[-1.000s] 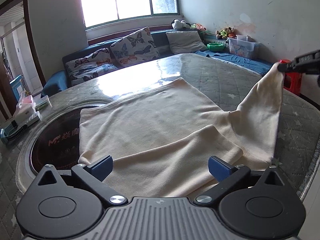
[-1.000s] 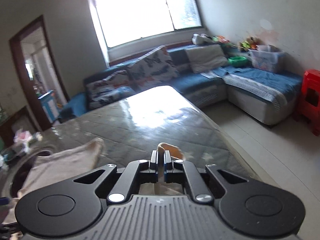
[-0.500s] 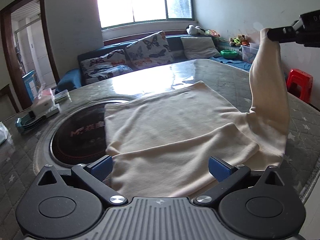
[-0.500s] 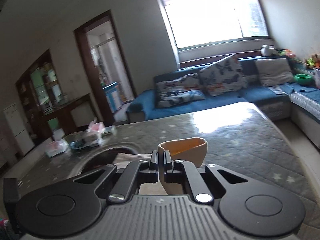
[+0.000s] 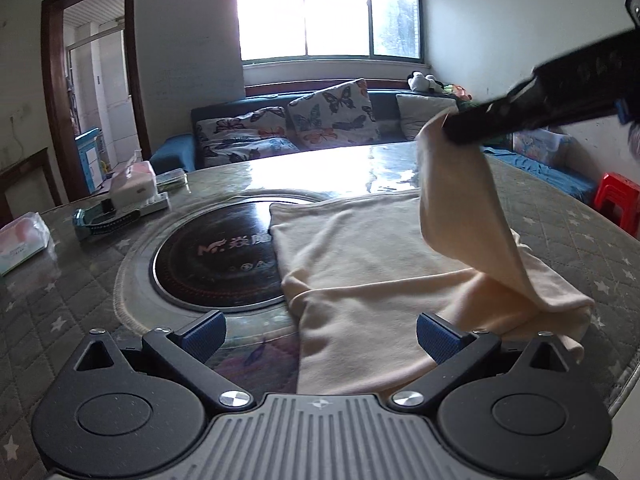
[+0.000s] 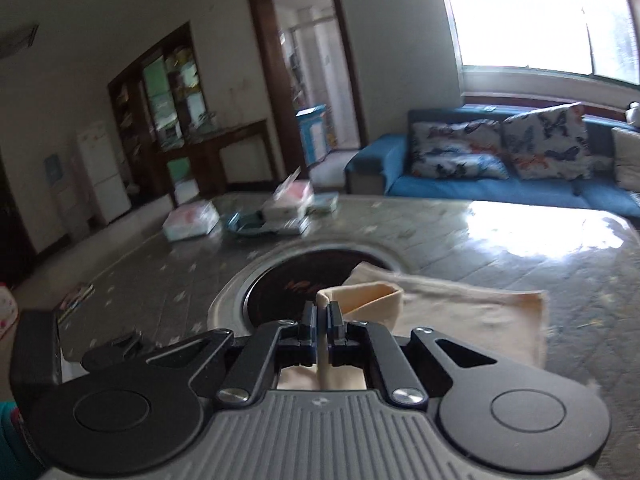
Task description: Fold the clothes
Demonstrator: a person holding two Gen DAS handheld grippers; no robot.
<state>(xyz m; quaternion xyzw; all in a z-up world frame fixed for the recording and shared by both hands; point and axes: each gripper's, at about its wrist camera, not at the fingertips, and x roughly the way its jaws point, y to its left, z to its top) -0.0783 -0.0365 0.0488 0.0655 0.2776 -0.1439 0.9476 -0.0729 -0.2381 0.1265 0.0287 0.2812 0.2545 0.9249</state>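
Note:
A cream garment (image 5: 360, 264) lies spread on the round quilted table (image 5: 60, 300), one sleeve folded across its near part. My right gripper (image 6: 322, 314) is shut on the cuff of the other sleeve (image 6: 368, 300) and holds it up over the garment's body; from the left wrist view it shows as a dark bar (image 5: 540, 104) with the sleeve (image 5: 464, 208) hanging from it. My left gripper (image 5: 320, 332) is open and empty, low over the garment's near edge.
A black round hotplate (image 5: 216, 256) sits in the table's middle, partly under the garment. Tissue packs and boxes (image 5: 132, 188) lie at the table's far left. A blue sofa with butterfly cushions (image 5: 328, 116) stands behind. A red stool (image 5: 616, 200) is at the right.
My right gripper has lifted the sleeve from the table's right side and swung it up and leftward over the garment. My left gripper has shifted left, staying open.

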